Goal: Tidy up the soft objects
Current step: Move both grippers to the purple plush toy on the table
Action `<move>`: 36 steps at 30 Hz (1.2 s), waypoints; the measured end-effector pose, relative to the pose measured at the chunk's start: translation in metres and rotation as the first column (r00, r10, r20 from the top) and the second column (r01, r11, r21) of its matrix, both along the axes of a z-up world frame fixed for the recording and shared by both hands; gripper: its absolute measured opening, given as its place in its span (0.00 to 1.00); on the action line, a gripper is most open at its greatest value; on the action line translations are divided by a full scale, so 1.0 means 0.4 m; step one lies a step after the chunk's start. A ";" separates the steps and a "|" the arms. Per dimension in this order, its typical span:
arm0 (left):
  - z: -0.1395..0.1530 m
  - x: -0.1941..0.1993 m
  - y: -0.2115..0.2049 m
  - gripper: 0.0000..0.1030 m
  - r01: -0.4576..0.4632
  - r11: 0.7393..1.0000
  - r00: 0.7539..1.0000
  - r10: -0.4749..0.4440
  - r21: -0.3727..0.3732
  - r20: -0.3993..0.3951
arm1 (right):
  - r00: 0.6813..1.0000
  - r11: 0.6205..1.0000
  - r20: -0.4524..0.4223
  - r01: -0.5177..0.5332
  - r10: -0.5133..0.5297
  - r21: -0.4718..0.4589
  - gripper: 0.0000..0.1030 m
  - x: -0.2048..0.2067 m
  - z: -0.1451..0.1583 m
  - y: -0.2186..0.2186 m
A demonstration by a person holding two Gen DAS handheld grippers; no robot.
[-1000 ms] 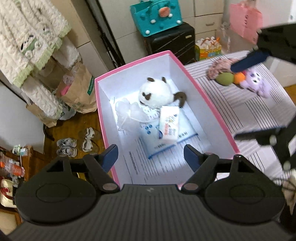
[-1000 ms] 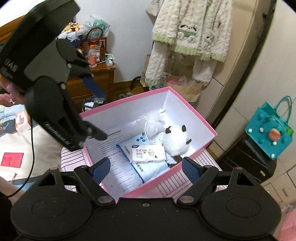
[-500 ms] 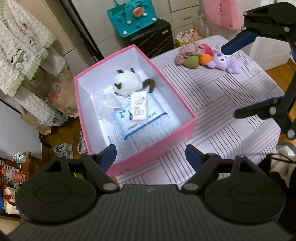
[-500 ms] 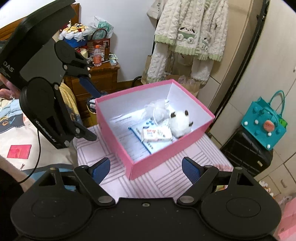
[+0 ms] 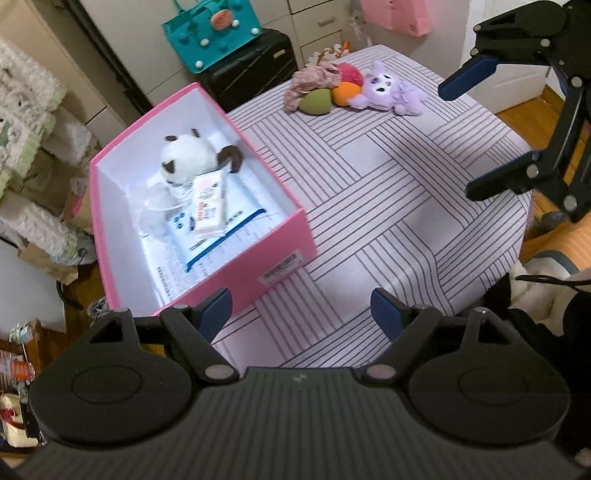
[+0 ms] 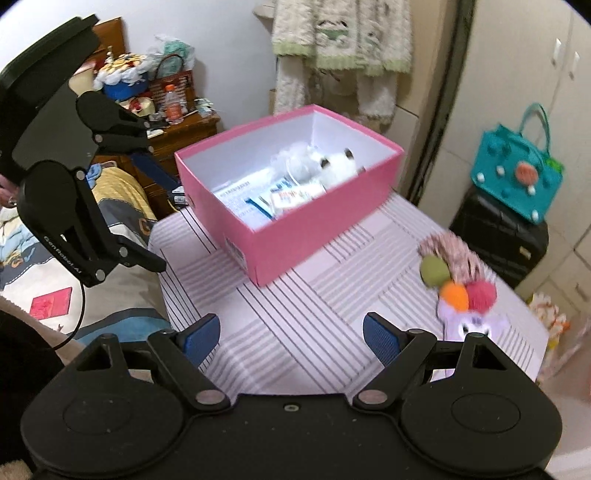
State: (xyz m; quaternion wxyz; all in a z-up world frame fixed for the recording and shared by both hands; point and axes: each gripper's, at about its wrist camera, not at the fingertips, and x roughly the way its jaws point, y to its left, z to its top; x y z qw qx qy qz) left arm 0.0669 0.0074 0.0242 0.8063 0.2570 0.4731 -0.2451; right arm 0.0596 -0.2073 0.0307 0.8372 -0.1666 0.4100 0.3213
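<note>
A pink box (image 5: 280,254) (image 6: 295,243) stands on the striped table (image 5: 406,177). It holds a white plush panda (image 5: 188,158), a tissue pack (image 5: 208,205) and a blue wipes pack (image 5: 236,218). At the table's far side lie a purple plush toy (image 5: 388,86) (image 6: 469,325), an orange ball (image 5: 345,91) (image 6: 455,295), a green ball (image 5: 314,101) (image 6: 435,270), a red pompom (image 6: 480,293) and a pink knitted cloth (image 5: 310,79). My left gripper (image 5: 301,314) is open and empty, near the box's front corner. My right gripper (image 6: 291,338) is open and empty above the table, left of the toys.
A teal bag (image 5: 214,26) sits on a black suitcase (image 5: 255,70) behind the table. Fluffy clothes (image 6: 340,40) hang by the wall. A cluttered wooden dresser (image 6: 173,125) and a bed (image 6: 110,199) stand beside the table.
Both grippers have pulled back from over the box. The box now looks farther away and the toys at the table's far side have come into the right wrist view.
</note>
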 end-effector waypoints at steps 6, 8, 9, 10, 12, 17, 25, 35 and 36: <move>-0.045 0.006 -0.040 0.80 0.007 0.999 1.000 -0.007 -0.035 -0.017 | 0.998 0.997 -0.012 0.059 -0.059 0.044 0.85 -0.010 -0.061 -0.079; -0.053 0.014 -0.051 0.80 -0.004 0.997 1.000 0.002 -0.081 -0.026 | 0.997 0.995 0.002 0.079 -0.079 0.059 0.85 -0.012 -0.081 -0.104; -0.057 0.020 -0.056 0.80 -0.013 0.995 1.000 0.010 -0.103 -0.024 | 0.996 0.994 0.003 0.086 -0.086 0.072 0.85 -0.009 -0.090 -0.118; -0.062 0.025 -0.065 0.80 -0.018 0.992 1.000 0.015 -0.123 -0.022 | 0.995 0.991 0.000 0.098 -0.098 0.087 0.85 -0.004 -0.099 -0.131; -0.069 0.037 -0.082 0.80 -0.034 0.986 0.999 0.032 -0.164 -0.013 | 0.992 0.986 -0.003 0.123 -0.123 0.114 0.85 0.008 -0.115 -0.162; -0.085 0.070 -0.137 0.79 -0.035 0.967 0.999 0.037 -0.253 0.004 | 0.981 0.972 0.051 0.176 -0.186 0.157 0.85 0.044 -0.163 -0.225; -0.134 0.133 -0.248 0.78 -0.027 0.940 0.999 0.036 -0.340 0.022 | 0.945 0.948 0.155 0.259 -0.289 0.184 0.85 0.102 -0.244 -0.302; -0.233 0.262 -0.368 0.77 -0.122 0.867 0.992 0.109 -0.483 -0.056 | 0.895 0.923 0.229 0.357 -0.383 0.147 0.85 0.184 -0.342 -0.369; -0.244 0.272 -0.381 0.77 -0.136 0.863 0.991 0.123 -0.486 -0.058 | 0.896 0.924 0.228 0.358 -0.380 0.133 0.85 0.191 -0.350 -0.370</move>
